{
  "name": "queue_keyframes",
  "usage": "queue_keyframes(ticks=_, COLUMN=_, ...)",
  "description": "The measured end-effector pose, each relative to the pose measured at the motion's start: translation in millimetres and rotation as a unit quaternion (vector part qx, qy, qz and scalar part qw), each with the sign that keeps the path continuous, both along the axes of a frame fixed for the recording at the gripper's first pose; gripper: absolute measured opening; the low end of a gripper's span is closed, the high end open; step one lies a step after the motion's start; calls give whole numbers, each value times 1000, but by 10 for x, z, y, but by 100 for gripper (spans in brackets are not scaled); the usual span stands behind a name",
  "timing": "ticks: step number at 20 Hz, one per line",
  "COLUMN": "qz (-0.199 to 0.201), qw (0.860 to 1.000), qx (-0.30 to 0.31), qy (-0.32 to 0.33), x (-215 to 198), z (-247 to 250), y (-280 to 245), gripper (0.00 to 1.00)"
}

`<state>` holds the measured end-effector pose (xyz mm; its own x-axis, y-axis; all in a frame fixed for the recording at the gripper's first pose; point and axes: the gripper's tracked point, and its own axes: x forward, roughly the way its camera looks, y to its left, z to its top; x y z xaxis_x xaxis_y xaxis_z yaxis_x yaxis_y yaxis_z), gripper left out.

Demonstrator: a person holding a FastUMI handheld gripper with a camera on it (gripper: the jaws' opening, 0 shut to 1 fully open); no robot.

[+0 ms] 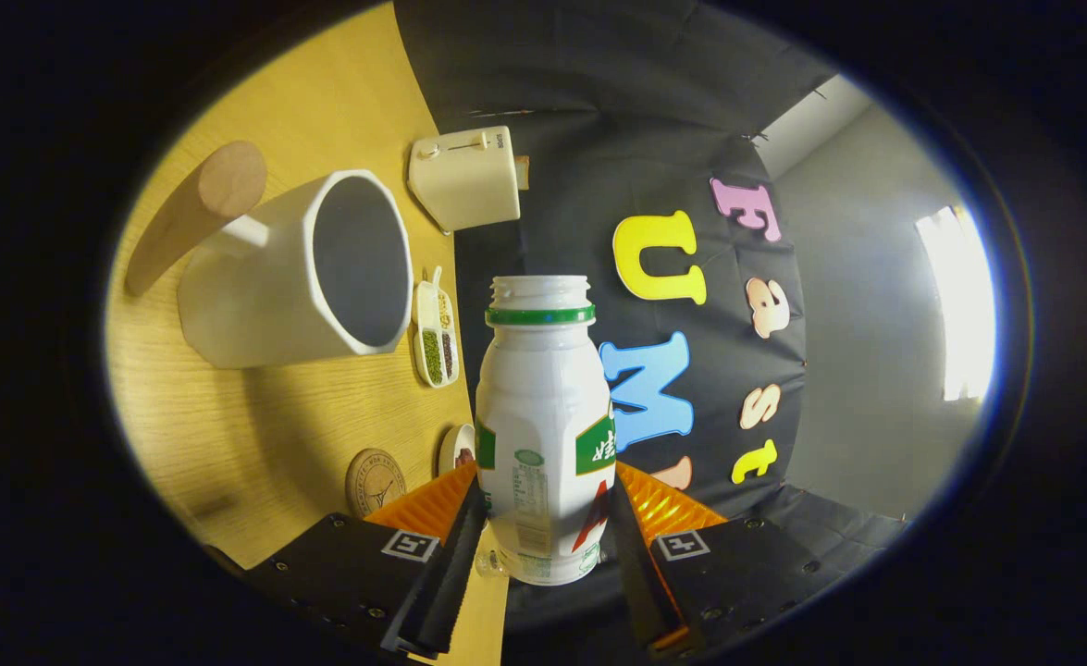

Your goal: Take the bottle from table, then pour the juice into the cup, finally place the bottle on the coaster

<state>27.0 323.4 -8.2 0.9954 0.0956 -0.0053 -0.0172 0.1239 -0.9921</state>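
Note:
A white bottle (543, 416) with a green neck ring and no cap sits between my two fingers, and my gripper (543, 486) is shut on its lower body. The whole view is rolled, so the table (228, 435) stands tilted beside the bottle. A white octagonal cup (298, 273) with a handle lies beyond the left finger, its dark open mouth facing the bottle's neck. The bottle's mouth is a short way off the cup's rim, apart from it. A round cork coaster (375, 481) rests on the table just ahead of the left finger.
A white toaster (465, 178) stands beyond the cup near the table's far edge. A small divided dish of seeds (436, 335) lies between cup and bottle. A wooden cylinder (196, 213) sits behind the cup's handle. A small round dish (456, 448) is beside the coaster.

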Motion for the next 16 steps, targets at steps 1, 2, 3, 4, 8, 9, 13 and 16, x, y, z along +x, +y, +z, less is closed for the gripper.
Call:
queue_keyframes(ticks=1, qz=1, qw=1000, qx=-9, qy=-6, x=-13, z=6, y=8, gripper=70)
queue_keyframes(ticks=2, qz=2, qw=1000, qx=-18, qy=-10, x=-12, z=12, y=23, gripper=70)
queue_keyframes(ticks=3, qz=3, qw=1000, qx=-23, qy=-13, x=-30, z=-8, y=21, gripper=70)
queue_keyframes(ticks=4, qz=4, qw=999, qx=-28, qy=-15, x=-36, z=4, y=26, gripper=70)
queue_keyframes(ticks=8, qz=8, qw=998, qx=-50, qy=-28, x=-55, z=42, y=65, gripper=70)
queue_keyframes(ticks=9, qz=9, qw=998, qx=-55, qy=-30, x=-71, z=51, y=71, gripper=70)
queue_keyframes(ticks=13, qz=13, qw=997, qx=-71, qy=-36, x=-77, z=66, y=77, gripper=70)
queue_keyframes(ticks=16, qz=13, qw=996, qx=-83, qy=-44, x=-74, z=83, y=78, gripper=70)
